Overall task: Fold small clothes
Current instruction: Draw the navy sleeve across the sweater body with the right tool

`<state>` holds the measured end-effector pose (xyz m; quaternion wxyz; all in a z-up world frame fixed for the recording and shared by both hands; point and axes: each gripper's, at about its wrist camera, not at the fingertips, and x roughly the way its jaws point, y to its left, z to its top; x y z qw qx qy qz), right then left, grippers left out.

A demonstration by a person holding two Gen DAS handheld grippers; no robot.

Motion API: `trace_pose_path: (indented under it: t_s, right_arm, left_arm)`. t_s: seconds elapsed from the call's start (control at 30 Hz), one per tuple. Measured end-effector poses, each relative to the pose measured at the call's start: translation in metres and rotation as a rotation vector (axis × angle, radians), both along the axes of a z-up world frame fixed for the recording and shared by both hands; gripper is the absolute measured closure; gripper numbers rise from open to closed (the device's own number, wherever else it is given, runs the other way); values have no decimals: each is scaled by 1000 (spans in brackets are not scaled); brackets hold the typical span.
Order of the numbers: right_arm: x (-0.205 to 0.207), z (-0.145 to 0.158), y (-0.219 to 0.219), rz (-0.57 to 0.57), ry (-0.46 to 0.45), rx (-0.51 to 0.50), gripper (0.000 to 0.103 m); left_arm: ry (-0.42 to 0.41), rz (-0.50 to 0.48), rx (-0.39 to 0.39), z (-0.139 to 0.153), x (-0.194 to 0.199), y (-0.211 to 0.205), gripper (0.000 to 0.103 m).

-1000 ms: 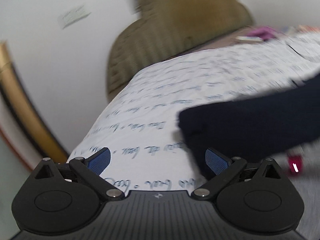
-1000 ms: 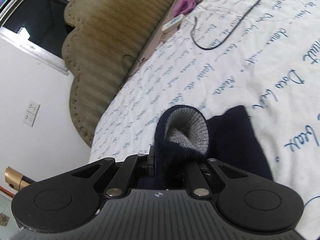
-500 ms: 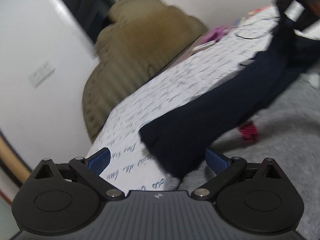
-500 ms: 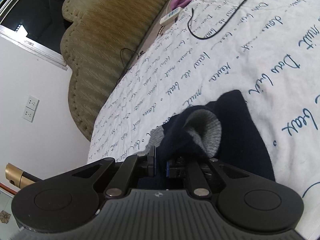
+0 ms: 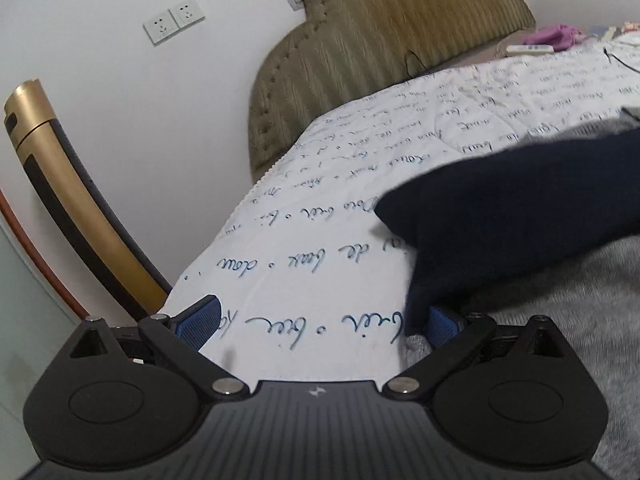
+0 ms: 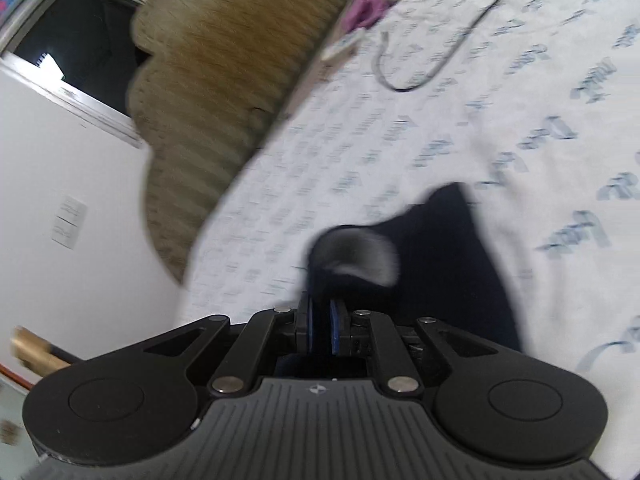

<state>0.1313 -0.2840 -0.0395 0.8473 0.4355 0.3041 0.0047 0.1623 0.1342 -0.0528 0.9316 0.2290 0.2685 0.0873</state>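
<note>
A navy garment (image 5: 500, 220) with a grey lining stretches over the white quilt with blue script (image 5: 320, 240). Its loose corner hangs down against the inner side of my left gripper's right pad (image 5: 442, 326). My left gripper (image 5: 320, 324) is open wide, and only that corner reaches between its fingers. In the right wrist view the navy garment (image 6: 448, 264) bunches up with its grey inside (image 6: 360, 256) showing. My right gripper (image 6: 321, 327) is shut on a fold of it, low over the quilt (image 6: 560, 140).
A grey fleecy cloth (image 5: 580, 320) lies under the garment at the right. An olive padded headboard (image 5: 380, 40) closes the far end. A remote (image 6: 344, 46), a pink cloth (image 6: 372, 0) and a black cable (image 6: 460, 52) lie near it. A gold-and-black post (image 5: 60, 200) stands by the bed's left edge.
The left wrist view has swung and sunk toward the quilt, and the garment's corner now hangs by its right pad. The right gripper has shifted slightly, still holding the cloth.
</note>
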Motion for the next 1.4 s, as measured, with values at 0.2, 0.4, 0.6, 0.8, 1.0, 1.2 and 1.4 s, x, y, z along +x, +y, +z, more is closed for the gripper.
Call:
trace_pose_path:
  t_s: [0.2, 0.4, 0.6, 0.8, 1.0, 1.2, 1.4]
  right_arm:
    - [-15, -22, -12, -20, 35, 16, 92]
    - [-33, -14, -11, -21, -1, -13, 99]
    - [-51, -14, -20, -18, -18, 14, 99]
    - [-25, -16, -18, -15, -60, 53, 39]
    - [4, -22, -4, 7, 5, 10, 90]
    - [-21, -13, -7, 11, 5, -56, 92]
    - [-36, -11, -15, 10, -4, -30, 64]
  left_arm:
    - [-25, -47, 99, 0, -6, -15, 0]
    - [-13, -41, 72, 2, -9, -12, 0]
    - [-12, -54, 63, 5, -15, -11, 0]
    - [9, -53, 19, 9, -21, -10, 0]
    - [2, -48, 27, 11, -28, -9, 0]
    - [21, -58, 4, 11, -25, -3, 0]
    - [37, -50, -39, 17, -36, -4, 1]
